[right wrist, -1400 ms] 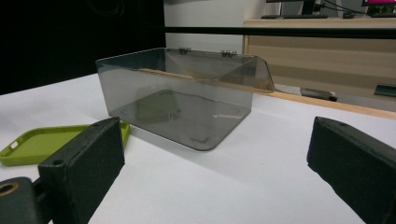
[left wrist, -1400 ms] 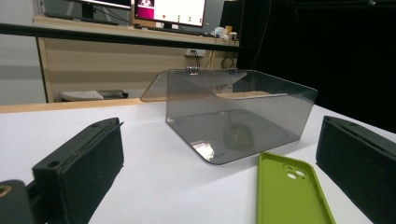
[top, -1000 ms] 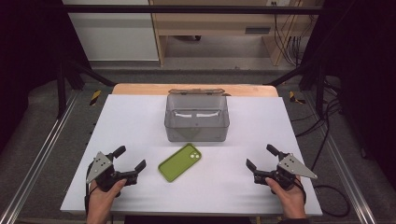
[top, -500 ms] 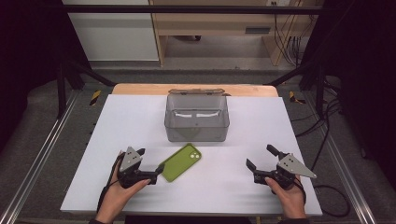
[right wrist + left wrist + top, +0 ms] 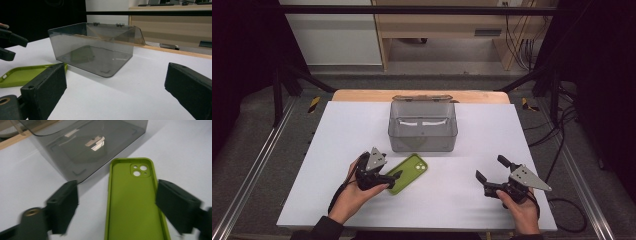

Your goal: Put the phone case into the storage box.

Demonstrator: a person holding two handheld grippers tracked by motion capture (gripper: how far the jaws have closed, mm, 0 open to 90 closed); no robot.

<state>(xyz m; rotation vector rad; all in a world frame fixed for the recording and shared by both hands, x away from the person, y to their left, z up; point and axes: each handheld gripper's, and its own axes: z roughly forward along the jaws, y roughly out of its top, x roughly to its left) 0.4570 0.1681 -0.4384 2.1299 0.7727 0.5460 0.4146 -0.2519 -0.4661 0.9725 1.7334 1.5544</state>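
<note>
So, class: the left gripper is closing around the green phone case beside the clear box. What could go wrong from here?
1. The left gripper has just been closing, but in the left gripper view one jaw still stands off the phone case, so the flat, thin case may get pushed sideways.
2. The clear box sits close behind the case, so a lifted case might clip its wall.

A matt green rubbery phone case (image 5: 133,202) lies beside a glossy, smoke-tinted clear plastic box (image 5: 422,125) on a smooth white table (image 5: 342,130).
</note>
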